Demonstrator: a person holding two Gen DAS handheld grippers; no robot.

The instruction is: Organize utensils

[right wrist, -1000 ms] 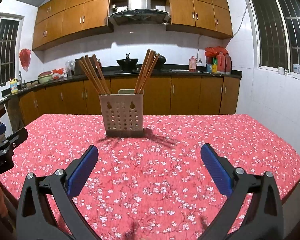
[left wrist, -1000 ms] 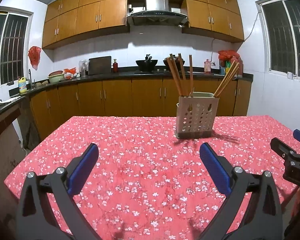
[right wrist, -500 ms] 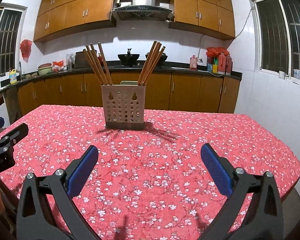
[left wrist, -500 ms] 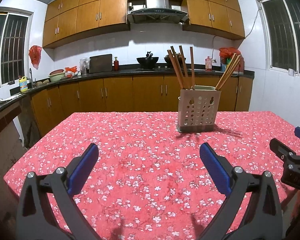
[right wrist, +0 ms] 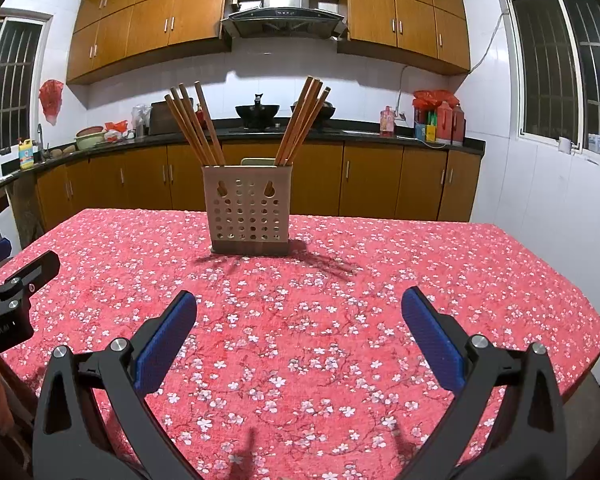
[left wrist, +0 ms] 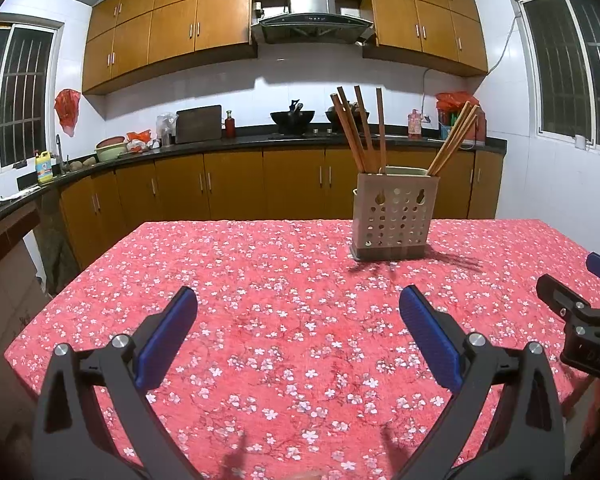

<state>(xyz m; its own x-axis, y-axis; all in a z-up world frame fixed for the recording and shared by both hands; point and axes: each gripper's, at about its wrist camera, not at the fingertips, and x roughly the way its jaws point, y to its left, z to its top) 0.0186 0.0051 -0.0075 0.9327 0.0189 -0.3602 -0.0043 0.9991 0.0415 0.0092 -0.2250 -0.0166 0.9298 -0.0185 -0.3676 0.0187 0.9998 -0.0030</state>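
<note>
A beige perforated utensil holder (left wrist: 394, 220) (right wrist: 249, 210) stands upright on the table with the red floral cloth (left wrist: 284, 320) (right wrist: 340, 320). Wooden chopsticks (left wrist: 360, 132) (right wrist: 194, 124) lean in two bundles, one at its left side and one at its right (left wrist: 454, 138) (right wrist: 304, 120). My left gripper (left wrist: 298, 310) is open and empty, above the cloth, well short of the holder. My right gripper (right wrist: 299, 312) is open and empty, also short of the holder. Each gripper shows at the edge of the other's view (left wrist: 576, 316) (right wrist: 16, 300).
Behind the table runs a dark kitchen counter (left wrist: 260, 140) with wooden cabinets, woks, bottles and bags. A white tiled wall with a window (right wrist: 560, 80) is on the right. The table's left edge (left wrist: 60, 292) and right edge (right wrist: 572, 300) drop to the floor.
Both views have tilted up a little, so the holder sits lower and the table's far edge sits higher in the frames. Both grippers stay open and empty.
</note>
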